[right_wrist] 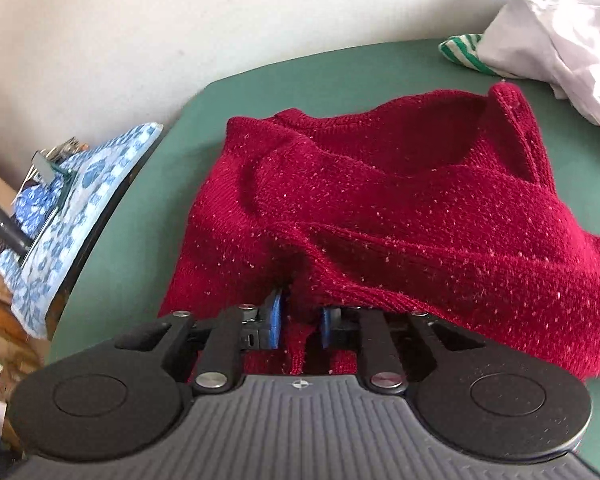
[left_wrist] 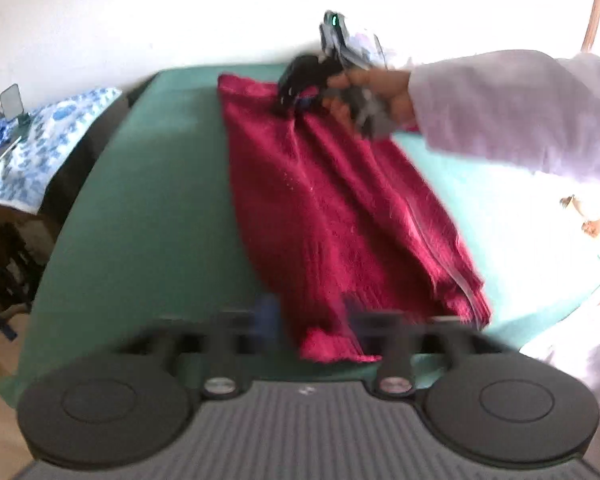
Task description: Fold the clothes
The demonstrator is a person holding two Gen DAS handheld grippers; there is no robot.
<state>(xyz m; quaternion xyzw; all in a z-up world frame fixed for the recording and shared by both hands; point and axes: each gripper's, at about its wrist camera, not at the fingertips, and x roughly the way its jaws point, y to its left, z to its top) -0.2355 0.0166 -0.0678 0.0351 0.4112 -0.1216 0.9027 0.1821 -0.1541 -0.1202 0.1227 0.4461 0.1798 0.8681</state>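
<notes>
From the left wrist camera, the red sweater [left_wrist: 340, 208] stretches ahead of the left gripper [left_wrist: 312, 320] across the green table [left_wrist: 139, 200]; its near hem lies between the blurred fingers, whether pinched I cannot tell. At the far end, the right gripper [left_wrist: 289, 98] bites the fabric.

From the right wrist camera, the right gripper [right_wrist: 300, 326] is clamped on a sweater [right_wrist: 400, 208] fold, white laundry [right_wrist: 560, 40] beyond to the right.

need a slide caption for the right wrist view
Right claw pinches a fold of the red knit sweater on the green table.
</notes>
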